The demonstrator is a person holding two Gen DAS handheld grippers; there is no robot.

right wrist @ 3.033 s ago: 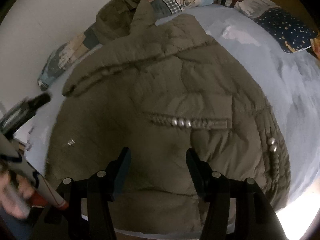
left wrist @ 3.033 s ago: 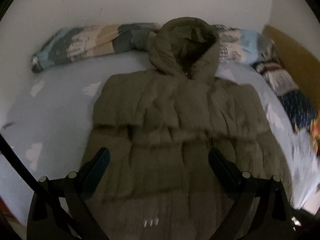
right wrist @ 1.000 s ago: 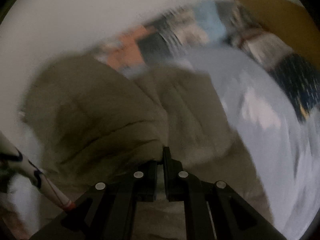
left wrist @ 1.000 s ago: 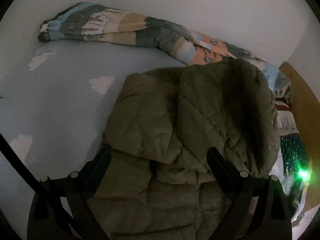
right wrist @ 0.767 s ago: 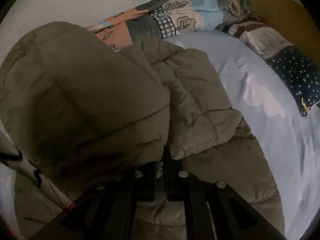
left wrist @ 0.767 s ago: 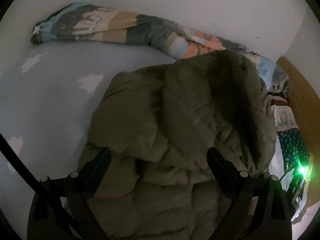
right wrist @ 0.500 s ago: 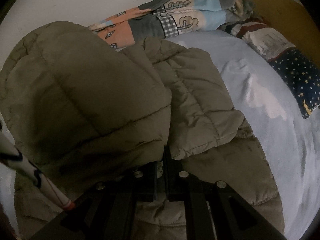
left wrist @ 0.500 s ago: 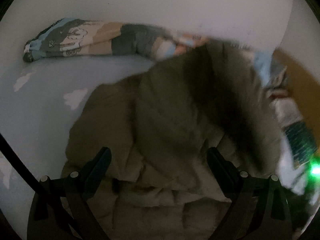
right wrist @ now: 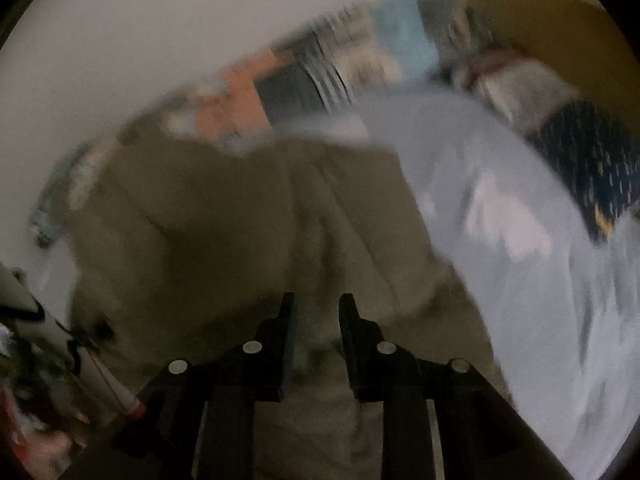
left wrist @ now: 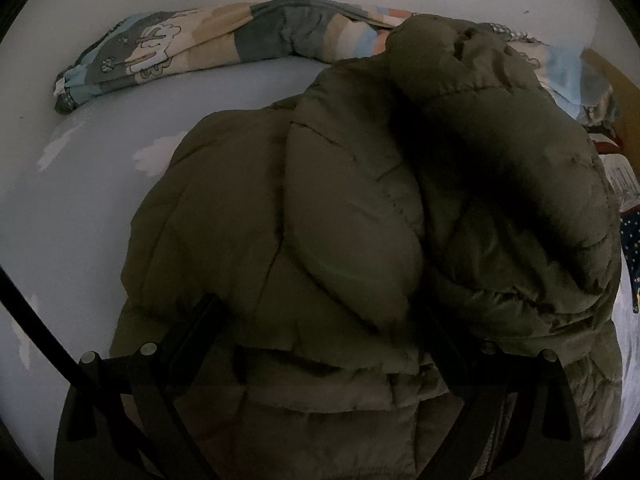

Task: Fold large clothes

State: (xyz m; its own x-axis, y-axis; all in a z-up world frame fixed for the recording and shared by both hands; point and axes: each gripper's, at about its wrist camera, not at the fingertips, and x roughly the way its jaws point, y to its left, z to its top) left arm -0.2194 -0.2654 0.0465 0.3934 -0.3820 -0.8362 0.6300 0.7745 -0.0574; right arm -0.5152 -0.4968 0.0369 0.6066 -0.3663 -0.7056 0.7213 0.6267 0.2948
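Note:
An olive-green padded jacket (left wrist: 352, 240) lies on the pale blue bed sheet (left wrist: 92, 184). Its hood (left wrist: 500, 168) is folded down over the jacket's upper body. My left gripper (left wrist: 320, 312) is open, with its fingers spread wide over the jacket, and holds nothing. In the blurred right wrist view the jacket (right wrist: 224, 248) lies ahead and below. My right gripper (right wrist: 316, 312) is open with a small gap between its fingers, just above the jacket, and is empty.
A rolled patchwork quilt (left wrist: 224, 40) lies along the white wall at the head of the bed. A dark star-patterned pillow (right wrist: 592, 160) and a wooden headboard (right wrist: 540, 20) are at the right. The sheet (right wrist: 520, 240) is bare to the right of the jacket.
My right gripper, which was shut on the hood, has opened and let it go and is moving. The hood now rests folded on the jacket. My left gripper stays open.

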